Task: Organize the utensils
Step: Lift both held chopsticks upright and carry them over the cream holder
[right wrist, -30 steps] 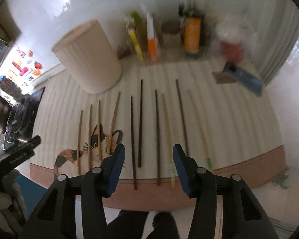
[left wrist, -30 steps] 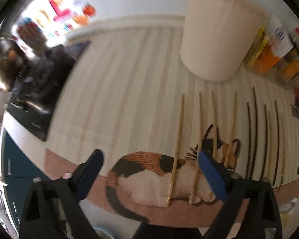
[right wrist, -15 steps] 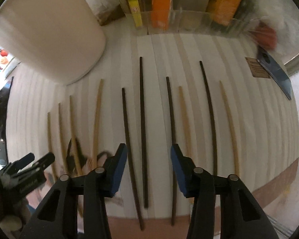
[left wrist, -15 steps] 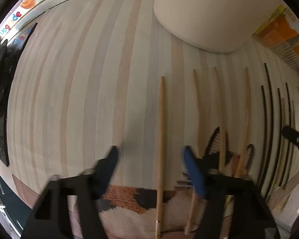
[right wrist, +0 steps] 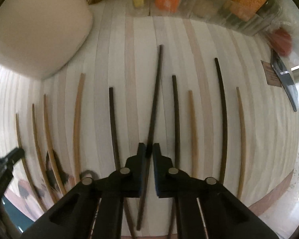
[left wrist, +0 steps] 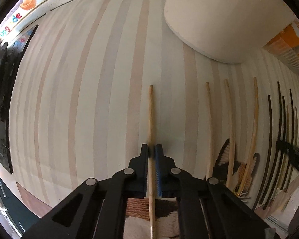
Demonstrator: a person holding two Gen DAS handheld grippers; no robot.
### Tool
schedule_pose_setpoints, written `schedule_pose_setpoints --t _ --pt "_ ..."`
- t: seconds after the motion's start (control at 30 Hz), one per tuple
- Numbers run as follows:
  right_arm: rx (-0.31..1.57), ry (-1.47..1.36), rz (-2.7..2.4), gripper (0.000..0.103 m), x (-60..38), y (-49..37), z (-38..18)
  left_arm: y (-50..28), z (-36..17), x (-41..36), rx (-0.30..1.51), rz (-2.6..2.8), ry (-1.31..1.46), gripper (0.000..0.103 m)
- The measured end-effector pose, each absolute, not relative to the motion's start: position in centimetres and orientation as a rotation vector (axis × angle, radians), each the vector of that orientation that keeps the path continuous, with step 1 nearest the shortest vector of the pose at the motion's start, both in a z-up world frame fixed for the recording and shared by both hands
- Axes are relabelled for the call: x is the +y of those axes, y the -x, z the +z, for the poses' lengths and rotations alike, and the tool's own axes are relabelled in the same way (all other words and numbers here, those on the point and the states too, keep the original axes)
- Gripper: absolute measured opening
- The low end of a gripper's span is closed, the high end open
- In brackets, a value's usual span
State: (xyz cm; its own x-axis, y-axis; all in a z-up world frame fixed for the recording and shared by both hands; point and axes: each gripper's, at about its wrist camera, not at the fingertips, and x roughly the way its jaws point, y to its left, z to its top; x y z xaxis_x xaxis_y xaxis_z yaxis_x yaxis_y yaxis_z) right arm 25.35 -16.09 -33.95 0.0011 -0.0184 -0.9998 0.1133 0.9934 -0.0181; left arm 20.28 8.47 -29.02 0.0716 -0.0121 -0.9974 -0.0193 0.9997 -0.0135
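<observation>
Several chopsticks lie in a row on a striped mat (left wrist: 89,99). My left gripper (left wrist: 151,151) is shut on the leftmost light bamboo chopstick (left wrist: 150,111), which runs between its fingers. Three more light chopsticks (left wrist: 230,123) lie to its right. My right gripper (right wrist: 148,151) is shut on a dark chopstick (right wrist: 155,91), which leans right compared with its neighbours. Other dark chopsticks (right wrist: 113,123) and light ones (right wrist: 192,127) lie either side. The left gripper shows at the left edge of the right wrist view (right wrist: 8,159).
A tall cream cylindrical container (left wrist: 225,18) stands at the back of the mat, also in the right wrist view (right wrist: 35,27). A clear tray of packets (right wrist: 199,2) lines the back wall. A dark flat tool (right wrist: 285,79) lies at right. A cat picture (left wrist: 239,167) marks the mat's front.
Both grippers moved down and forward to the mat and closed: the left on the leftmost light chopstick, the right on a dark chopstick, which now tilts.
</observation>
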Motion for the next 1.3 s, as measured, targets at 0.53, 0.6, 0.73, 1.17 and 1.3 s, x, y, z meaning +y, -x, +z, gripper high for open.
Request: schedule_pose_setpoints --t 0.53,0.6,0.73,1.17,1.3 --pt "1.671 -0.023 -0.050 0.025 -15.6 -24.6 -33.6 -23.0 -30.7 14.2 1.569 -0.051 0.084 0.010" --pt "1.669 -0.047 -0.052 0.025 -15.5 -24.7 -34.4 -22.9 -30.8 13.8 1.572 -0.039 0.073 0.010" --pt "1.674 -0.031 -0.047 0.025 -14.6 -25.4 -34.7 -22.5 -31.4 11.5 1.582 -0.017 -0.006 0.010" --pt "1.590 -0.036 -0.004 0.006 -14.0 -28.7 -37.2 -21.1 -30.4 7.7 1.541 0.058 -0.049 0.004" --pt "1.547 -0.087 0.015 0.006 -15.0 -27.8 -35.6 -19.3 -28.2 7.3 1.465 0.063 -0.060 0.004"
